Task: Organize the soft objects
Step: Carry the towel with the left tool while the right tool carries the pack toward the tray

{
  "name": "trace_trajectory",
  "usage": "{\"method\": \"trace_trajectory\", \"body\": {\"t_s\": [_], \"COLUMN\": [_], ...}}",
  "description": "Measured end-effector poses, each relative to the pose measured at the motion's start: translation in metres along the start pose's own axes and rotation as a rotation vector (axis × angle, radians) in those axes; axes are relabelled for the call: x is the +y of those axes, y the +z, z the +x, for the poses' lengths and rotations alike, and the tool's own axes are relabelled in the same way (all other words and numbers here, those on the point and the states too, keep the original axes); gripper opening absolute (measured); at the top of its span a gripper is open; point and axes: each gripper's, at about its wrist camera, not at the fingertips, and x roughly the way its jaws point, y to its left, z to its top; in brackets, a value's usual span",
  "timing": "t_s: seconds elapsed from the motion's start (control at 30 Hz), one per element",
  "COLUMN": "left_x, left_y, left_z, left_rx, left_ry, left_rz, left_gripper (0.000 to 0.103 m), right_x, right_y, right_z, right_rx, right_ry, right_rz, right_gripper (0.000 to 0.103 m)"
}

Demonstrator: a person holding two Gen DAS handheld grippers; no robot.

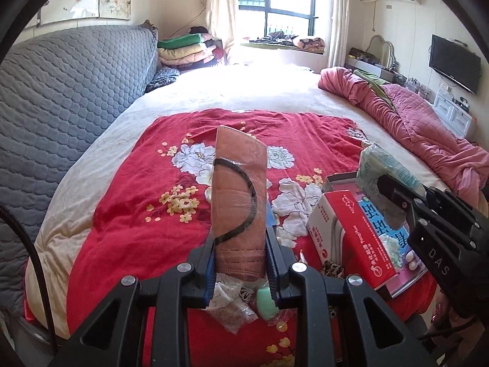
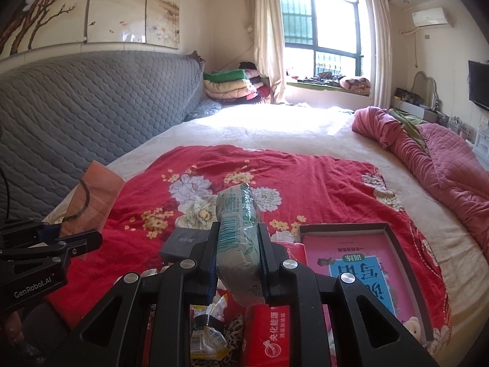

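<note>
Mask pack (image 1: 240, 183), brown, in clear wrap with a black loop showing, stands upright between the fingers of the left gripper (image 1: 240, 238), which are narrowed onto its lower sides and hold it above the red spread (image 1: 128, 202); in the right wrist view the same pack (image 2: 97, 192) shows at the left edge, held by that gripper (image 2: 65, 238); tissue pack (image 2: 237, 229), pale green with a barcode, sits clamped between the fingers of the right gripper (image 2: 238, 260), raised over the clutter; in the left wrist view it (image 1: 376, 168) appears at the right, held by the right gripper (image 1: 394, 202); below it a red box (image 2: 267, 333) lies beside a shallow carton (image 2: 394, 229) holding a pink book (image 2: 351, 257); a small grey box (image 2: 180, 244) rests on the spread just left of the fingers; wrappers (image 2: 207, 330) and a leopard-print scrap lie under the gripper; a mint-green thing (image 1: 266, 304) and plastic bits sit under the left gripper; the spread, flowered, covers part of a cream bed (image 1: 275, 91); a pink quilt (image 1: 412, 128) is bunched along its right; a grey headboard (image 1: 67, 85) runs along the left; folded blankets (image 1: 183, 49) are stacked near the window (image 1: 275, 0).
</note>
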Motion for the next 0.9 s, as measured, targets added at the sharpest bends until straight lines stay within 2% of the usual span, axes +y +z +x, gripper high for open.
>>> {"method": "trace_trajectory", "body": {"t_s": [0.13, 0.53, 0.9], "left_x": [-0.014, -0.060, -0.109], "left_y": [0.012, 0.031, 0.034], "left_z": [-0.003, -0.008, 0.007], "left_rx": [-0.003, -0.024, 0.014], "left_ry": [-0.046, -0.076, -0.147], "left_rz": [-0.001, 0.073, 0.137], "left_gripper": [0.028, 0.028, 0.028], "right_x": [-0.011, -0.042, -0.086], "right_y": [0.005, 0.009, 0.001], "right_z": [-0.010, -0.027, -0.038], "right_rx": [-0.027, -0.047, -0.029], "right_ry": [-0.018, -0.036, -0.135], "right_rz": [0.012, 0.064, 0.118], "right_gripper": [0.022, 0.022, 0.022]}}
